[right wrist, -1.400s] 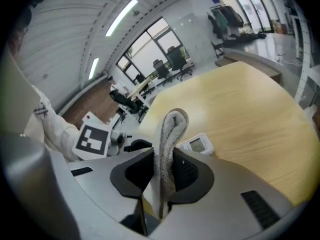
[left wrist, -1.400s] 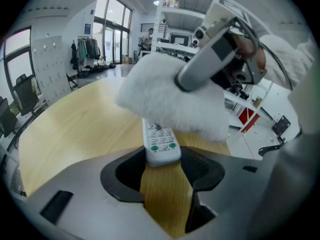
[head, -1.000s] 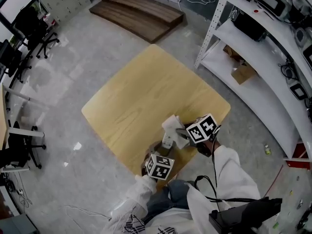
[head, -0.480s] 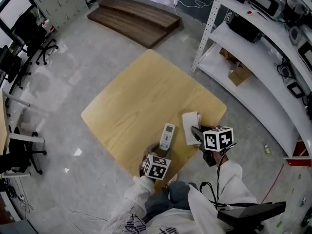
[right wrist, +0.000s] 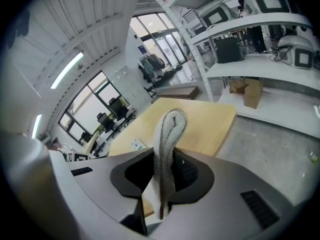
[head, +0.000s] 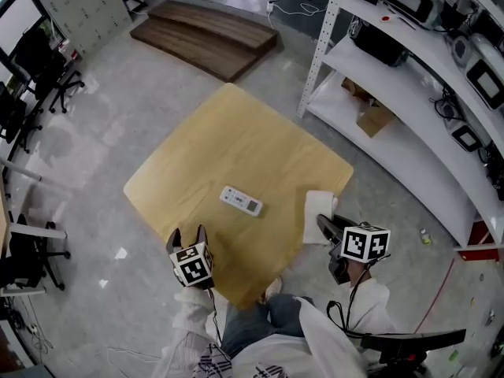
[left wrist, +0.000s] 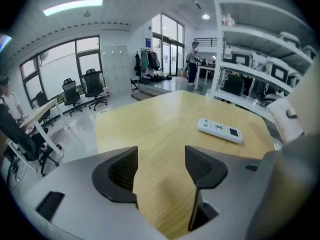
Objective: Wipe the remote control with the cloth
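Observation:
The white remote control (head: 240,201) lies flat near the middle of the wooden table (head: 236,144), also seen as the remote control (left wrist: 220,130) in the left gripper view. My left gripper (head: 187,240) hovers at the table's near left edge, apart from the remote; its jaws are opening with nothing between them, as the left gripper (left wrist: 160,171) shows. My right gripper (head: 327,225) is off the table's right edge, shut on the folded white cloth (head: 318,215). In the right gripper view the cloth (right wrist: 167,144) stands pinched between the jaws of the right gripper (right wrist: 162,176).
White metal shelving (head: 409,101) with equipment and a cardboard box (head: 370,118) stands to the right. A low wooden platform (head: 205,34) lies on the floor beyond the table. Office chairs (head: 31,61) stand at the far left.
The left gripper let go of the remote, which now lies flat on the table, and pulled back to the left. The right gripper carried the cloth away to the right.

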A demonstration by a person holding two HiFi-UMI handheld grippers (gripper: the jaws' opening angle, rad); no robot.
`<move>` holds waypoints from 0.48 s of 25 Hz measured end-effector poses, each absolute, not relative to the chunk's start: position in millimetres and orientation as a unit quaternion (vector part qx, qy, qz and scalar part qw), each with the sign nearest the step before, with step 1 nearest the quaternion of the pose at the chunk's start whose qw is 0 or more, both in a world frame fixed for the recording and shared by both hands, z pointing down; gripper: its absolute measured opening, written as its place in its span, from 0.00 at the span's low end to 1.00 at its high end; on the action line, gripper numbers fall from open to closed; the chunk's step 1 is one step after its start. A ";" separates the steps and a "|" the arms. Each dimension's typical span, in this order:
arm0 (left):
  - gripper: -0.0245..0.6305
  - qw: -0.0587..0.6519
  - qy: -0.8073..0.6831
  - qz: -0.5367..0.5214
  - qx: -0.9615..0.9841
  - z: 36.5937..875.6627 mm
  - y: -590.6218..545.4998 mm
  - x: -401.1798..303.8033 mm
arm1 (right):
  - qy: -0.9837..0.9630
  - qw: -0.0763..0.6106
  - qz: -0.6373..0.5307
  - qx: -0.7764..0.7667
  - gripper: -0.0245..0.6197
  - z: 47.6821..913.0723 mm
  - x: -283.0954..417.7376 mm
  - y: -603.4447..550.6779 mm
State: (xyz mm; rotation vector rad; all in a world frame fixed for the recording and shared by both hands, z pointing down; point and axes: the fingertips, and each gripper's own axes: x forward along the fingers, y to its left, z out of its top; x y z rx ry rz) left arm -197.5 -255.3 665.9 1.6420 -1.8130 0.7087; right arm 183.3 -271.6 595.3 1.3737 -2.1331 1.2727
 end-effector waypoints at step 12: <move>0.45 0.317 -0.673 0.203 0.636 633.4 -209.3 -184.8 | -0.797 0.112 0.403 0.436 0.18 552.4 129.3 -248.1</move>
